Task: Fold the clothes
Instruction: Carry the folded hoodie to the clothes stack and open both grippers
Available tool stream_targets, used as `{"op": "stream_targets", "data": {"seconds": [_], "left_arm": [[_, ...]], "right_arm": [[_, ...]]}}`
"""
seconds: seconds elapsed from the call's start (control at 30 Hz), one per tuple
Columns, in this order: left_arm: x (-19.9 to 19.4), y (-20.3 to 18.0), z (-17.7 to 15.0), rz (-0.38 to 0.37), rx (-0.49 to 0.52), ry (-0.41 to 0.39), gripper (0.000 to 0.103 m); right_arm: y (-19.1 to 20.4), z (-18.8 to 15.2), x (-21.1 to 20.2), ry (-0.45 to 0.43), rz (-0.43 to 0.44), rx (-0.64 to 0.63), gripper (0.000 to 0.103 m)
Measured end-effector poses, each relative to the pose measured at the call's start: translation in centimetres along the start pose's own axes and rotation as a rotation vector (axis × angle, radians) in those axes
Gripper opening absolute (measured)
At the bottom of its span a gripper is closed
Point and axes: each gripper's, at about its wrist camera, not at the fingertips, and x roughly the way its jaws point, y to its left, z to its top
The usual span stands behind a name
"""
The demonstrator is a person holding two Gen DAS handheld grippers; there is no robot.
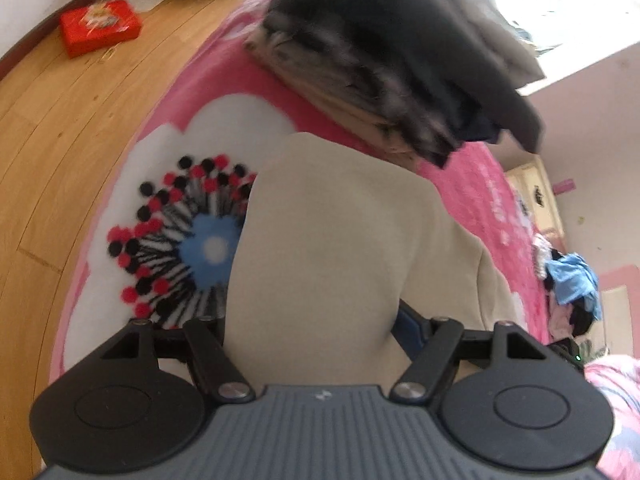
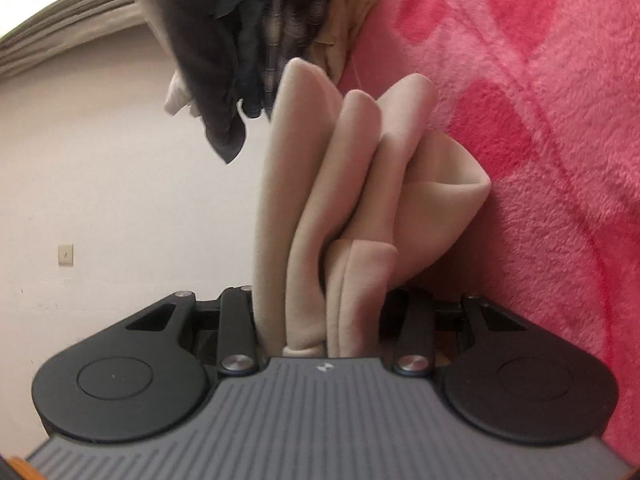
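A folded garment lies on the blanket covering the bed, with a stack of folded clothes just behind it, also on the blanket. A box sits on the floor off the bed's left edge, and a heap of loose clothes lies at the bed's right edge.

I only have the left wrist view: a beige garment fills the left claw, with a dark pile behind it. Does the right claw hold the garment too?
Observer: Yes. The right claw is shut on the garment, which is bunched in its grip.
Operator: Is it flat or layered there?
Observer: Layered. Several rounded folds stand side by side, seen edge-on.
Operator: Is it lifted clear of the blanket?
Observer: Not fully. The outermost fold appears to touch the blanket.
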Motion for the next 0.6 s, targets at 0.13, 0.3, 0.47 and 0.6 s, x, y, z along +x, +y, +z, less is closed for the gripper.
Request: {"op": "stream_targets", "data": {"seconds": [0.13,0.3,0.47,0.6], "left_arm": [[-1.0,-0.7,0.1,-0.054,0.016,-0.042,0.073],[2.0,0.6,0.0,0.06,0.033,-0.015,0.076],[-0.2,2.1,0.7,0.028,-0.03,-0.075,0.08],[-5.2,1.4,0.7,0.075,-0.004,-0.184,0.08]], "right_arm": [[1.3,-0.3,-1.1,0.001,0.024,-0.033,0.04],[1.1,0.2,-0.7,-0.013,-0.055,-0.078,0.045],[1.8,1.5,-3.6,-0.07,-0.125,-0.149,0.06],[2.8,2.6,-6.7,-0.125,-0.16,-0.207,0.072]]}}
